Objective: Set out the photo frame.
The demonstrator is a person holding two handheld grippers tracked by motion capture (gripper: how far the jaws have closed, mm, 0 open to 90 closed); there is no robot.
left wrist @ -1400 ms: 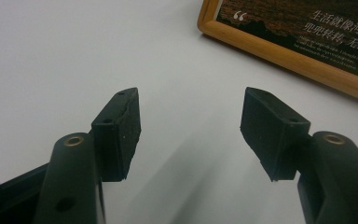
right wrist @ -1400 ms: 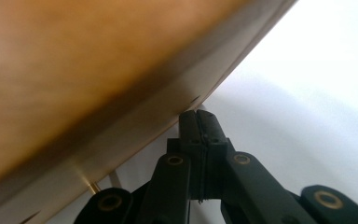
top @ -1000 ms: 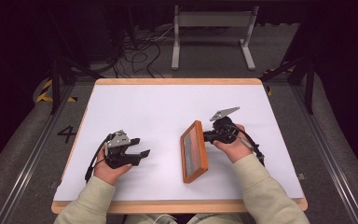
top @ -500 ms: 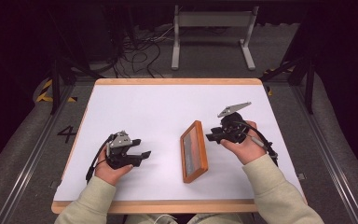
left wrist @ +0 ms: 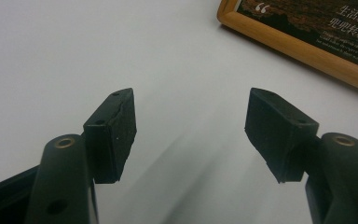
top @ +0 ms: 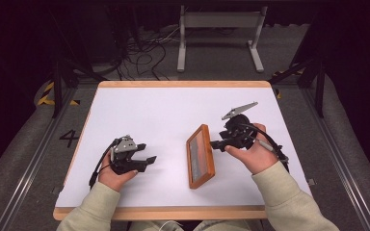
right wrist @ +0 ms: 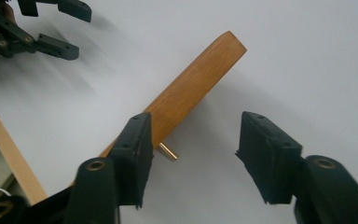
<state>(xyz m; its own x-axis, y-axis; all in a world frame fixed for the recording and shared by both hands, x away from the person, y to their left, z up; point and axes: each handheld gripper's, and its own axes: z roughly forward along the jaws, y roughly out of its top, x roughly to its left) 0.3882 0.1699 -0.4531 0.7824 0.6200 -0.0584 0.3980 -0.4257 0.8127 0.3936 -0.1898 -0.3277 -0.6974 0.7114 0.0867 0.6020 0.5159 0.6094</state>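
The right gripper (top: 218,143) has just been opening its jaws — they now stand apart with nothing pressed between the pads (right wrist: 137,140). In the right gripper view the frame (right wrist: 186,88) runs from beside the left pad off toward 1 o'clock, its wooden edge on show, and a small brass peg (right wrist: 167,151) pokes out of it low down into the gap between the jaws. Whether the left pad touches the wood I cannot tell; the right pad is well clear of it.

From the high view, that gripper sits at 3 o'clock of the frame (top: 200,156), just beside its upper right edge, held in the right hand (top: 251,153). The frame is propped at a tilt on the white table (top: 173,110), right of centre, its long side running roughly 12 to 6 — glass face to the left.

The left gripper (top: 147,162) rests low at about 9 o'clock of the frame, well apart from it, jaws wide with only bare table between them. In its own view the frame's corner (left wrist: 303,42) lies at 1 o'clock, showing a dark print with pale lettering inside the wood border.
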